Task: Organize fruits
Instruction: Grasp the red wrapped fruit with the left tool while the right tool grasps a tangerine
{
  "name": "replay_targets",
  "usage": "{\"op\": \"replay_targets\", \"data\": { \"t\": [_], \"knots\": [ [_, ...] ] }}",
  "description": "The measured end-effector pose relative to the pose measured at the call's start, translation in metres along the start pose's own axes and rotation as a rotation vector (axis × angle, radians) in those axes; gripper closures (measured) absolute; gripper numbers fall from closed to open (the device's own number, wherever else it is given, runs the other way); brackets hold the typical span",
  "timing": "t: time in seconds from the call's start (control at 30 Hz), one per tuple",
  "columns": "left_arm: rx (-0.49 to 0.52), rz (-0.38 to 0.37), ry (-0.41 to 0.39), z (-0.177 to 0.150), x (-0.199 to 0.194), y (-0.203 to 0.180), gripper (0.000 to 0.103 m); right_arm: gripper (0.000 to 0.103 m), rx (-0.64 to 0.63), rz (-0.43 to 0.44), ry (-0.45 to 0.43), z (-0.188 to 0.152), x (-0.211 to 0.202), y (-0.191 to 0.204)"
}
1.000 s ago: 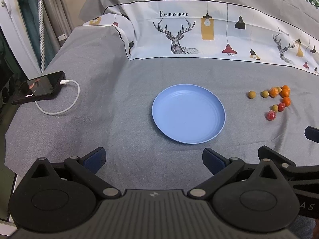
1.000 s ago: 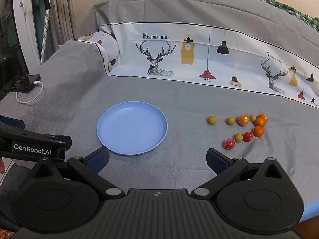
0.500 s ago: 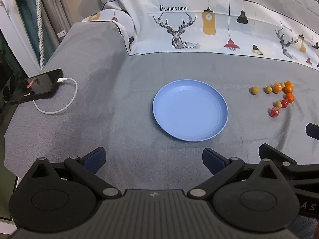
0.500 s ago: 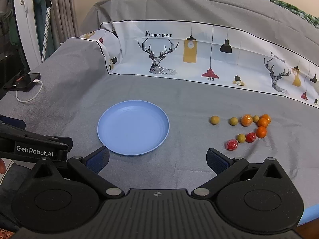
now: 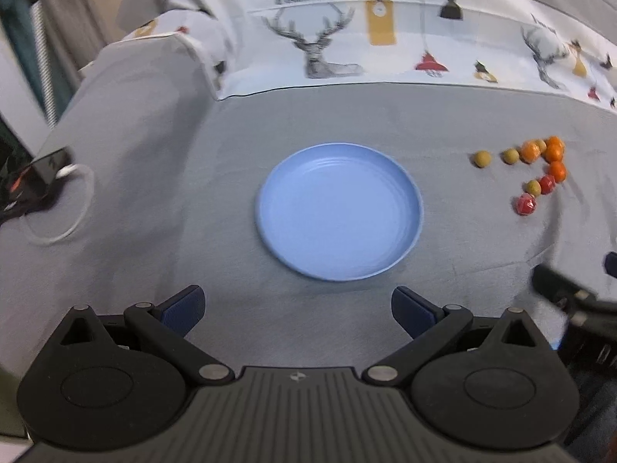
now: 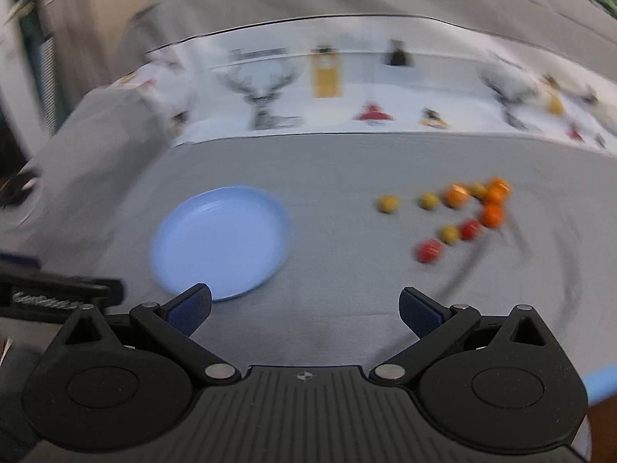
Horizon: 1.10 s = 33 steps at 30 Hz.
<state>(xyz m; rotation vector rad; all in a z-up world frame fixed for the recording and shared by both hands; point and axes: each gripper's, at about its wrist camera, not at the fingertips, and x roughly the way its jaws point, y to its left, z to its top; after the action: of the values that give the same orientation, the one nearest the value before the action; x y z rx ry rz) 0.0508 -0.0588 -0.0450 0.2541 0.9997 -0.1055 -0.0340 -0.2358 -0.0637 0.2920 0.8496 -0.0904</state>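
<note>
Only the left view shows the dark phone (image 5: 36, 177) with its white cable, far left. The round blue plastic plate (image 5: 339, 212) lies empty on the grey cloth; the small orange, red and yellow fruits (image 5: 540, 171) cluster to its right. The left gripper (image 5: 297, 308) and right gripper (image 6: 304, 310) both gape wide, empty. The right view is blurred.

both wrist views face forward, low over the bed, sharing the plate (image 5: 339, 212) (image 6: 219, 243).

blue plate (image 5: 339, 212), small fruits (image 5: 534, 171), left gripper (image 5: 297, 308) spread wide

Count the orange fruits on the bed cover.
3, all in the cluster right of the blue plate: one at the end of the back row, one at the far corner, one just nearer. Blur could hide more.
</note>
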Motion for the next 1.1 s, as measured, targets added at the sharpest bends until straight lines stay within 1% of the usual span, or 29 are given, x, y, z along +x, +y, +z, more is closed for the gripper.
{"op": "replay_targets", "data": {
  "t": [0.07,0.2,0.3,0.37,0.4,0.53,0.63,0.67,0.7,0.73,0.77,0.8,0.83,0.87,0.9,0.97,1.03,1.1],
  "knots": [
    [0.037,-0.022,0.007,0.007,0.011,-0.019,0.0,0.0,0.05,-0.082,-0.025,-0.003,0.007,-0.026],
    [0.117,-0.08,-0.003,0.019,0.036,-0.068,0.0,0.0,0.094,-0.234,-0.084,0.001,0.033,-0.088],
    [0.175,-0.15,-0.002,0.028,0.06,-0.109,0.0,0.0,0.109,-0.315,-0.122,0.011,0.061,-0.133],
    [0.211,-0.2,0.007,0.035,0.08,-0.14,0.0,0.0,0.1,-0.352,-0.133,0.019,0.088,-0.162],
    [0.228,-0.21,0.013,0.04,0.09,-0.156,0.0,0.0,0.094,-0.365,-0.133,0.023,0.101,-0.174],
    [0.29,-0.243,0.024,0.055,0.131,-0.21,0.0,0.001,0.049,-0.34,-0.102,0.033,0.158,-0.21],
    [0.328,-0.258,0.056,0.064,0.16,-0.236,0.0,0.001,0.022,-0.332,-0.053,0.037,0.199,-0.224],
    [0.337,-0.269,0.065,0.066,0.169,-0.243,0.001,0.001,0.029,-0.314,-0.047,0.039,0.211,-0.228],
    [0.339,-0.275,0.067,0.067,0.174,-0.248,0.005,0.002,0.037,-0.288,-0.04,0.039,0.219,-0.232],
    [0.336,-0.282,0.065,0.069,0.179,-0.254,0.006,0.005,0.042,-0.263,-0.036,0.039,0.227,-0.234],
    [0.321,-0.295,0.056,0.07,0.182,-0.256,0.009,0.006,0.051,-0.249,-0.056,0.039,0.23,-0.235],
    [0.299,-0.312,0.032,0.072,0.182,-0.258,0.023,0.009,0.053,-0.241,-0.075,0.04,0.232,-0.236],
    [0.293,-0.321,0.01,0.074,0.182,-0.26,0.033,0.024,0.044,-0.231,-0.087,0.039,0.232,-0.236],
    [0.297,-0.327,-0.015,0.077,0.179,-0.263,0.071,0.048,0.019,-0.223,-0.104,0.038,0.231,-0.233],
    [0.313,-0.322,-0.032,0.079,0.176,-0.266,0.073,0.068,-0.007,-0.221,-0.111,0.037,0.227,-0.23],
    [0.34,-0.338,-0.077,0.08,0.169,-0.265,0.073,0.068,-0.039,-0.264,-0.104,0.038,0.222,-0.226],
    [0.354,-0.331,-0.091,0.08,0.164,-0.26,0.073,0.068,0.015,-0.302,-0.112,0.041,0.212,-0.232],
    [0.329,-0.332,-0.084,0.08,0.154,-0.247,0.073,0.068,0.073,-0.335,-0.13,0.043,0.195,-0.239]
  ]
}}
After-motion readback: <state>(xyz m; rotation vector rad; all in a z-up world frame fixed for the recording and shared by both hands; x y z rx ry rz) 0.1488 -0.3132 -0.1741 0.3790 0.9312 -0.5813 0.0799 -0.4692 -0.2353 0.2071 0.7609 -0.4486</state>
